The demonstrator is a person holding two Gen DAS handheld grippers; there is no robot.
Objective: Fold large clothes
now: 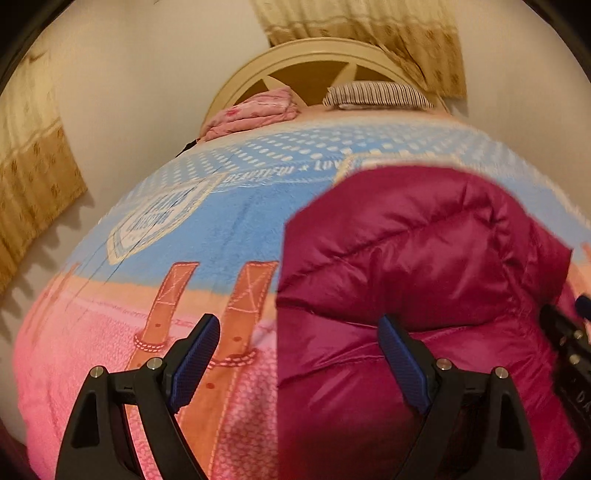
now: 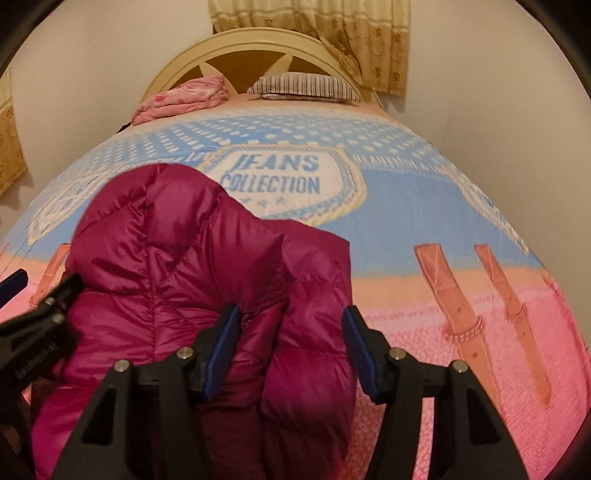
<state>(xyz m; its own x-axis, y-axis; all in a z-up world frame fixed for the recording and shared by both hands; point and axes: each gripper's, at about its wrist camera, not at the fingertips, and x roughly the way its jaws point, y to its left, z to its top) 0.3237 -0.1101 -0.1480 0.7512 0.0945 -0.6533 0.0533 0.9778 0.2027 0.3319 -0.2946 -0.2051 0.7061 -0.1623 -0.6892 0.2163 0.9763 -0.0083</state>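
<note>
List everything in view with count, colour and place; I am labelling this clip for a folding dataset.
puffer jacket: one, magenta, bunched on the near part of the bed.
blanket: one, blue above and pink below, with printed lettering and brown straps, covering the bed.
pink bundle: one, by the headboard, on the left.
striped pillow: one, by the headboard, on the right.
headboard: one, cream, arched, at the wall.
curtains: beige, patterned, behind the bed and at the left edge.
left gripper: black, blue jaws open at the jacket's left edge.
right gripper: black, blue jaws open astride a jacket fold.
</note>
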